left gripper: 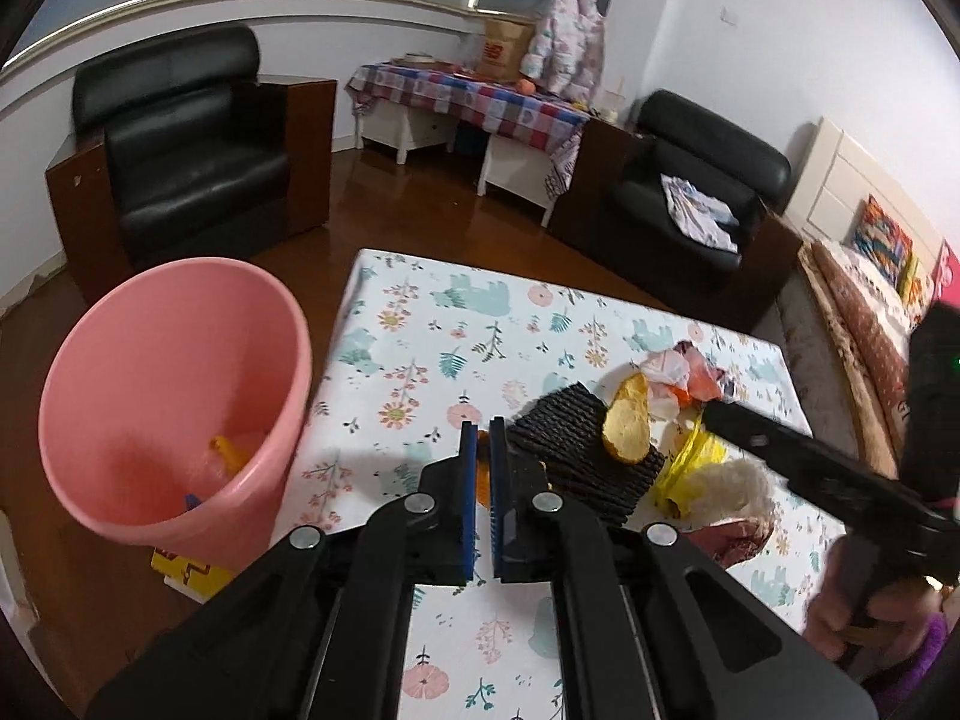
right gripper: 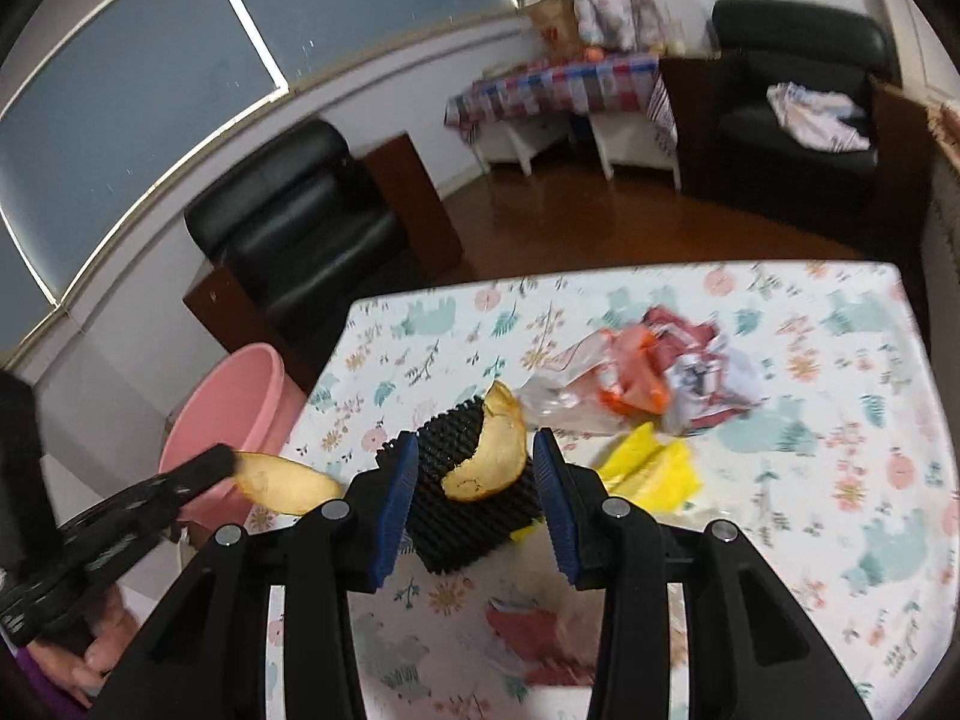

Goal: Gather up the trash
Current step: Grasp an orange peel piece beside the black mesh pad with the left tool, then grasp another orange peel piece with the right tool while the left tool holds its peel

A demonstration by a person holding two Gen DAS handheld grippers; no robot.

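left wrist view: the left gripper (left gripper: 480, 438) is pinching a thin orange peel (left gripper: 482, 483) tight, heading for the pink bucket (left gripper: 174, 396) beside the table (left gripper: 420, 324).

right wrist view: the right gripper (right gripper: 474, 468) is squeezing the black foam net (right gripper: 462, 498), a second peel (right gripper: 489, 456) lying on top. wrappers (right gripper: 660, 372) are waiting behind.

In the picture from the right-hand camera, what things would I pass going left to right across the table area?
Pink bin → fruit peel held by the left gripper → black ribbed roll with a peel on it → yellow wrapper → crumpled plastic wrappers.
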